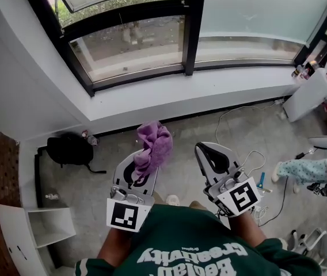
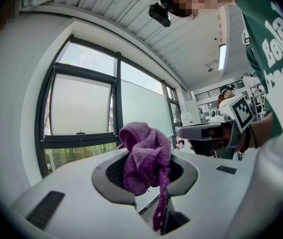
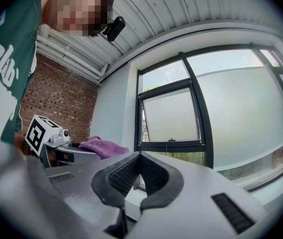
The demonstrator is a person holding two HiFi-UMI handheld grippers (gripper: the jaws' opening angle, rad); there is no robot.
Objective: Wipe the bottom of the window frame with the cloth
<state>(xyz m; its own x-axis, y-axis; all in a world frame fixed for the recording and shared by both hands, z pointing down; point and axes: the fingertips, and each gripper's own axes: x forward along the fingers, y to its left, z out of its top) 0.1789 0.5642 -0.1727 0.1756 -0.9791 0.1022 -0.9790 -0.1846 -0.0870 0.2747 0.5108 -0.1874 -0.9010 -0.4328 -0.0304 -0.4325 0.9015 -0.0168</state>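
Note:
A crumpled purple cloth (image 1: 154, 144) is clamped in my left gripper (image 1: 142, 160) and bunches up past its tips, held over the floor short of the window. In the left gripper view the cloth (image 2: 144, 156) fills the space between the jaws of the left gripper (image 2: 145, 172). The black bottom rail of the window frame (image 1: 135, 76) runs above a white sill (image 1: 181, 99), well ahead of both grippers. My right gripper (image 1: 212, 149) is beside the left one, shut and empty. The right gripper view shows its pads (image 3: 126, 176) meeting, with the frame rail (image 3: 171, 146) beyond.
A black backpack (image 1: 68, 148) lies on the floor by the left wall, near a white shelf unit (image 1: 37, 226). Cables (image 1: 250, 154) trail on the floor to the right. A white cabinet (image 1: 310, 94) stands at the right, and a person's leg in patterned trousers (image 1: 299, 168) shows there.

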